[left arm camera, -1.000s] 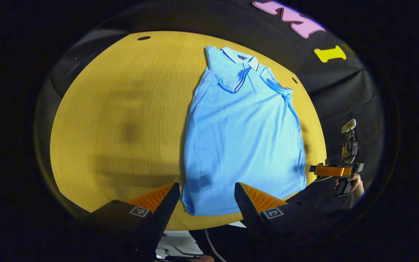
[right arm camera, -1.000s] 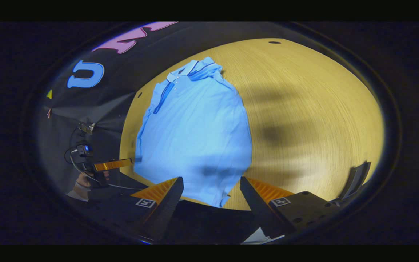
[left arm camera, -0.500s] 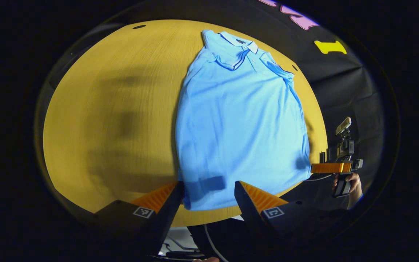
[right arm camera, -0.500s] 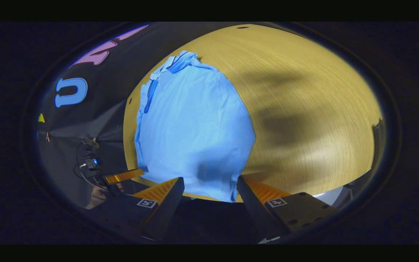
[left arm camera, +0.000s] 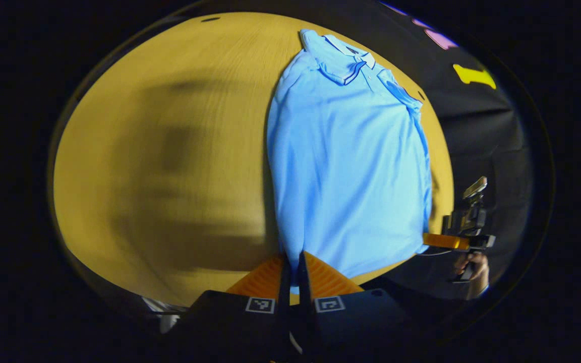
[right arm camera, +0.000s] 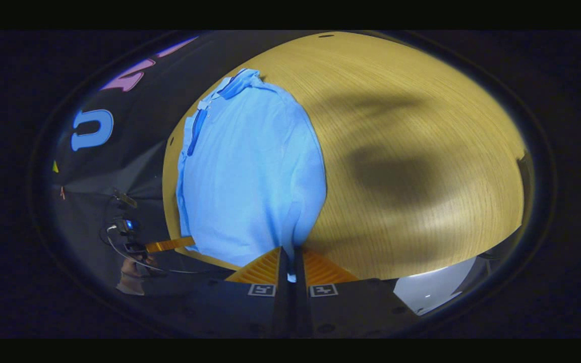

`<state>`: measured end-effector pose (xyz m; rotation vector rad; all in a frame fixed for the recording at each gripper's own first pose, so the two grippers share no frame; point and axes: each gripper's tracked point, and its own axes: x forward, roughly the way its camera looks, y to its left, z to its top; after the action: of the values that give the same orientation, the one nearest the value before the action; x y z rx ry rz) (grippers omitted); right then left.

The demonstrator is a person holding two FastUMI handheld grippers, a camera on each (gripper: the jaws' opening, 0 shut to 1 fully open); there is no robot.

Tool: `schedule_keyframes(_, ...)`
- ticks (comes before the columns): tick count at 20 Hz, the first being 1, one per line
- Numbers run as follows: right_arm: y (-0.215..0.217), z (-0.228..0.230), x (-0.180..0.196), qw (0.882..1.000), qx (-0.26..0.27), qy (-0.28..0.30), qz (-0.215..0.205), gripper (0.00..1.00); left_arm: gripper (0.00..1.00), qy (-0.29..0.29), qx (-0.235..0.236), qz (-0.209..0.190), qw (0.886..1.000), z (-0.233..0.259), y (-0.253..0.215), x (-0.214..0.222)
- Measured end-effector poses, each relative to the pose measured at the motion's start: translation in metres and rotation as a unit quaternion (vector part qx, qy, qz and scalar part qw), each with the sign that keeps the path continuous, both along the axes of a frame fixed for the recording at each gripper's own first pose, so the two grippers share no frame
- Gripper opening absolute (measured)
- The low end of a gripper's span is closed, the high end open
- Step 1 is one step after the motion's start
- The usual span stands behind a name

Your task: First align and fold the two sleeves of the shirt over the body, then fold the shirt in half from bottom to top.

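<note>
A light blue polo shirt [left arm camera: 348, 166] lies flat on the yellow wooden table [left arm camera: 169, 151], collar at the far end, both sleeves folded over the body. My left gripper [left arm camera: 291, 267] is shut on the shirt's bottom hem at its left corner. In the right gripper view the same shirt [right arm camera: 250, 171] runs away from me, and my right gripper [right arm camera: 290, 262] is shut on the hem at the other bottom corner. The right gripper [left arm camera: 442, 241] and the hand holding it show at the shirt's far bottom corner in the left gripper view; the left gripper [right arm camera: 169, 245] shows likewise in the right gripper view.
The table's near edge [left arm camera: 210, 297] runs just under both grippers. Bare wood [right arm camera: 411, 166] spreads wide beside the shirt. The black cloth wall [left arm camera: 482, 126] stands close behind the shirt's other side. A small dark hole [left arm camera: 210, 19] marks the tabletop's far corner.
Both grippers have come down onto the shirt's bottom hem and gone from open to shut on its two corners.
</note>
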<state>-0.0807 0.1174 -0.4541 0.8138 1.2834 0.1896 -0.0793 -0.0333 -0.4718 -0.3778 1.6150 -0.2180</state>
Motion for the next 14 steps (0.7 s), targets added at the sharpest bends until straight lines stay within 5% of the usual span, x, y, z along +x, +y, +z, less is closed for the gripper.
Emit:
schedule_keyframes(2, 0.003, -0.003, 0.002, 1.0, 0.002, -0.001, -0.004, 0.0, 0.07, -0.005, -0.018, 0.018, 1.0, -0.001, -0.005, 0.006)
schedule_keyframes(6, -0.002, 0.005, 0.002, 1.0, -0.012, -0.016, 0.016, 0.06, 0.06, -0.049, 0.031, -0.041, 0.997, 0.003, 0.007, 0.012)
schedule_keyframes(14, -0.001, 0.093, 0.073, 0.987, 0.01, -0.159, 0.038, 0.05, 0.06, -0.143, 0.032, -0.02, 0.989, 0.062, 0.014, 0.074)
